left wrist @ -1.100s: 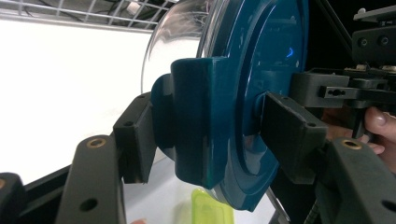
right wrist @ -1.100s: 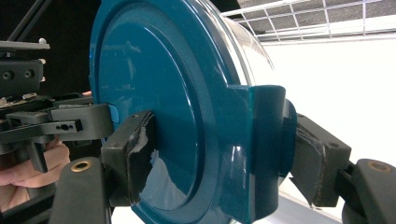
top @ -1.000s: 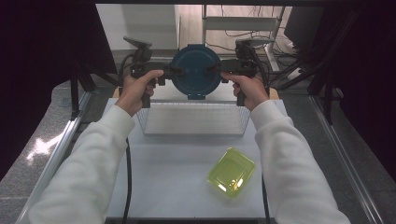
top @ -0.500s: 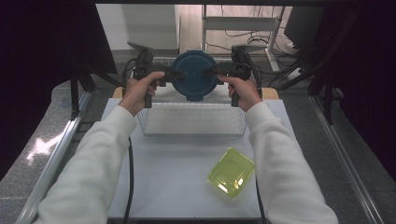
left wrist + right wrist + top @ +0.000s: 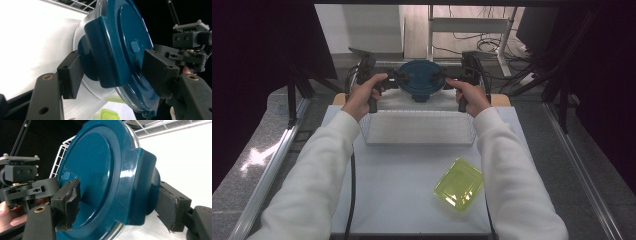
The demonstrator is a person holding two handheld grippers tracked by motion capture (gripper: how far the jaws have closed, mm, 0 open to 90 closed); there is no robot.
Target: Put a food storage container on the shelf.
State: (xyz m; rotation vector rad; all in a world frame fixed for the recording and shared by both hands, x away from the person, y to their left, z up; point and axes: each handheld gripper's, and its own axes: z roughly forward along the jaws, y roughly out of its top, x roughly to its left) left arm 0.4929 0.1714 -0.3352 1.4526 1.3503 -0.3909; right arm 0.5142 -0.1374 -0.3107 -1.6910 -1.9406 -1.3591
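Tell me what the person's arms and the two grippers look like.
Both arms wear long white sleeves. The left gripper and right gripper are black, with blocky dark jaws on arms that bear brass-ringed screw holes. A black cable trails along the left sleeve.

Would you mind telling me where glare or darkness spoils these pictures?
High view: dark at both sides, white table evenly lit. Left gripper view: table washed out to blank white, blue lid sharp. Right gripper view: bright streaks on the lid's glossy clasp, background black at upper left.
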